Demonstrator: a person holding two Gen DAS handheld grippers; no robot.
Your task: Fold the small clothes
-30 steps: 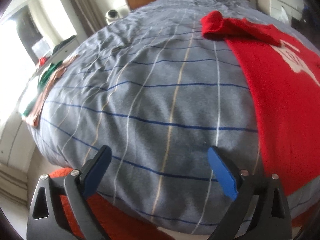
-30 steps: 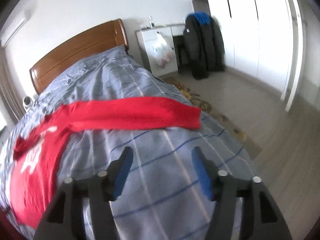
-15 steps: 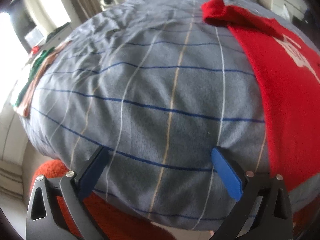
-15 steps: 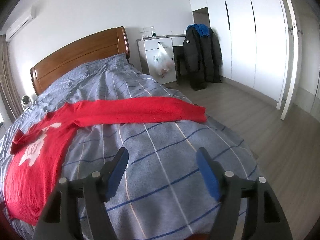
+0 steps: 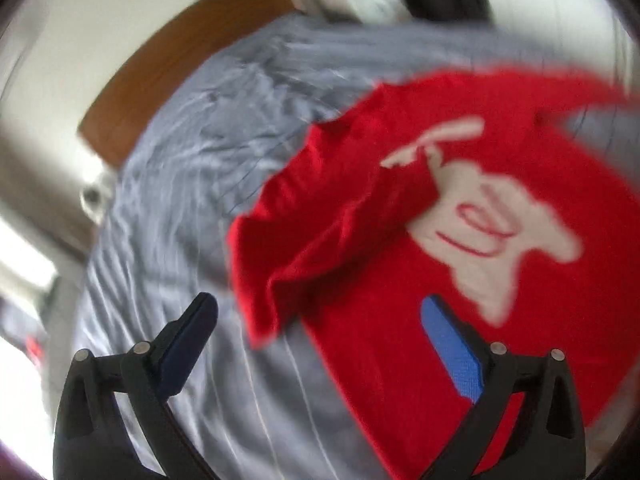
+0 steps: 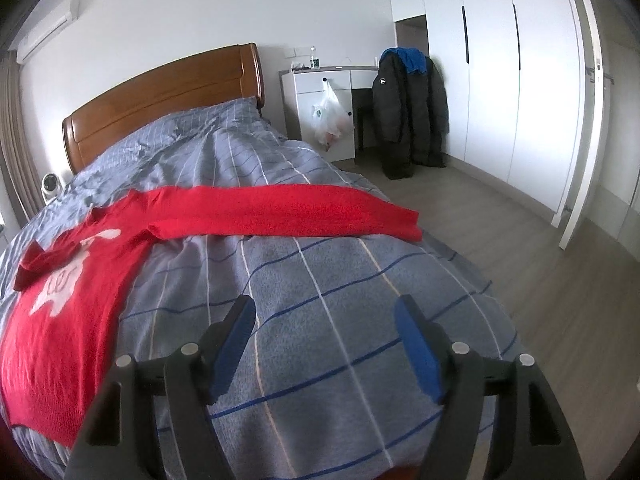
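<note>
While splayed, left tool [image 5: 320, 336] over red sweater [image 5: 460, 240], right tool [image 6: 326, 340] level over bed [image 6: 320, 280]

Red sweater [image 6: 76, 304] lies flat, face up on the bed [image 6: 320, 280], a white figure on its chest. One sleeve [image 6: 280, 216] stretches straight out across the cover; the other sleeve [image 5: 304, 236] is bunched and folded over near the shoulder.

Bare bedspread [image 6: 320, 280] lying open under the right tool [image 6: 324, 340], sweater [image 6: 72, 320] spreading to its left with a sleeve [image 6: 280, 212] crossing ahead, crumpled sleeve [image 5: 304, 248] bunching before the left tool [image 5: 320, 344], headboard [image 6: 160, 96] closing the far end.
</note>
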